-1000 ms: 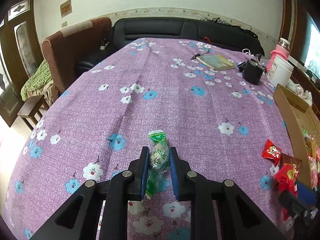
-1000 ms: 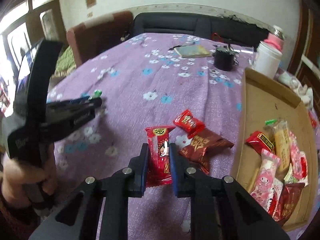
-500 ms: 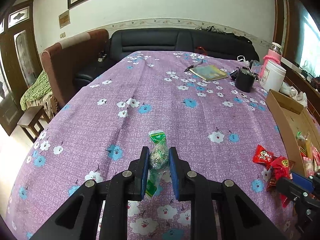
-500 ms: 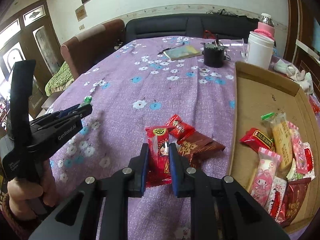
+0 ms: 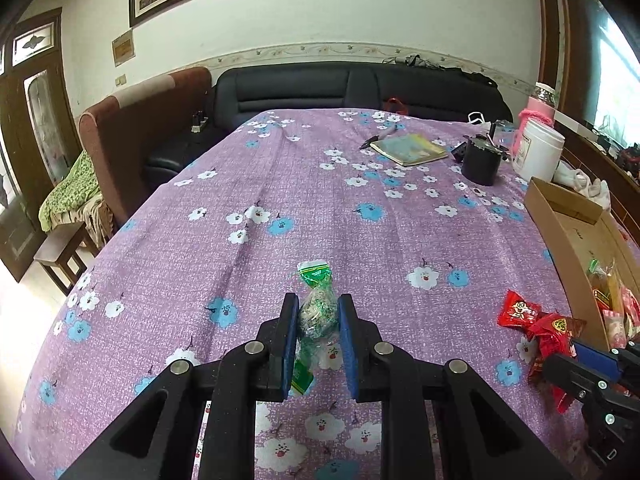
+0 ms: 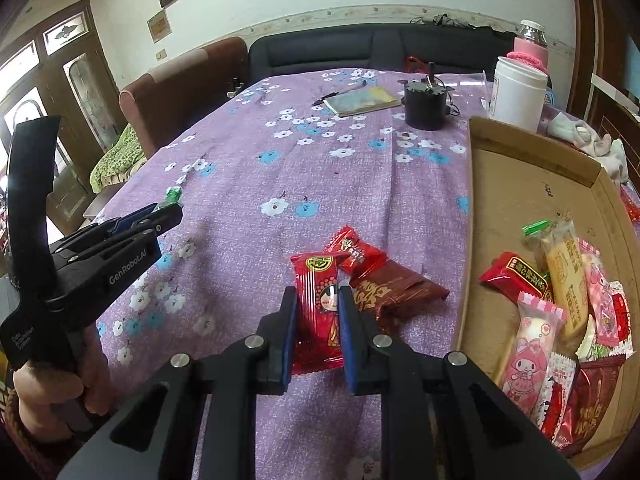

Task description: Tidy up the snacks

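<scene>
My left gripper (image 5: 318, 320) is shut on a green wrapped snack (image 5: 316, 312) and holds it above the purple flowered tablecloth (image 5: 320, 200). My right gripper (image 6: 318, 312) is shut on a red snack packet (image 6: 318, 304), held above the cloth. On the cloth just beyond it lie a small red packet (image 6: 352, 248) and a brown packet (image 6: 396, 288). A cardboard box (image 6: 508, 160) at the right holds several snacks at its near end. The left gripper also shows at the left in the right wrist view (image 6: 168, 216).
At the table's far end are a notebook with a pen (image 6: 360, 100), a black pot (image 6: 424, 104), a white tub (image 6: 518, 92) and a pink-sleeved bottle (image 6: 530, 46). A black sofa (image 5: 360, 84) and a brown armchair (image 5: 132, 120) stand beyond the table.
Both grippers have risen and drawn back from the table with their snacks held. The views now show more of the room.
</scene>
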The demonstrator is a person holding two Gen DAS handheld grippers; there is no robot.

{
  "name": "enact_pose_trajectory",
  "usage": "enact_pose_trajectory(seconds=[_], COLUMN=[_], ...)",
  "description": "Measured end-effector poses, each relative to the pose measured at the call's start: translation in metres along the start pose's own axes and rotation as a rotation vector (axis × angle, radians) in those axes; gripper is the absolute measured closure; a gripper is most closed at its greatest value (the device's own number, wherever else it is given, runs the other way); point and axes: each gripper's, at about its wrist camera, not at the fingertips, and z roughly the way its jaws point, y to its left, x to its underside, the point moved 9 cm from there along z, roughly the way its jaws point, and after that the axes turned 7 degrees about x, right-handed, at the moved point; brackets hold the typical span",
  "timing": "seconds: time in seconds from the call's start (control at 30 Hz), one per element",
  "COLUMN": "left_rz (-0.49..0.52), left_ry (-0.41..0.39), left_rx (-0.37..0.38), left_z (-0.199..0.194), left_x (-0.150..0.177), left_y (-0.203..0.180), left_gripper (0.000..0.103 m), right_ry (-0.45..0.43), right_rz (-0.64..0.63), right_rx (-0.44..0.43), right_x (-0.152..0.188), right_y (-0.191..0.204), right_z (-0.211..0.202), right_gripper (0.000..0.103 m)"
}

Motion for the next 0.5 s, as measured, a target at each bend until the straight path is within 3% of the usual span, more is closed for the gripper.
enact_pose_trajectory(seconds=[0.5], left_rz=[0.026], left_ry=[-0.034], left_rx=[0.001], left_z=[-0.0065], left_x=[-0.0043], left_y=[-0.0052], left_gripper=[0.083], right_ry=[-0.006], right_rz=[0.005], right_rx=[0.004], right_x=[-0.0011], right_y=[0.0004], right_z=[-0.0016], right_gripper=[0.085])
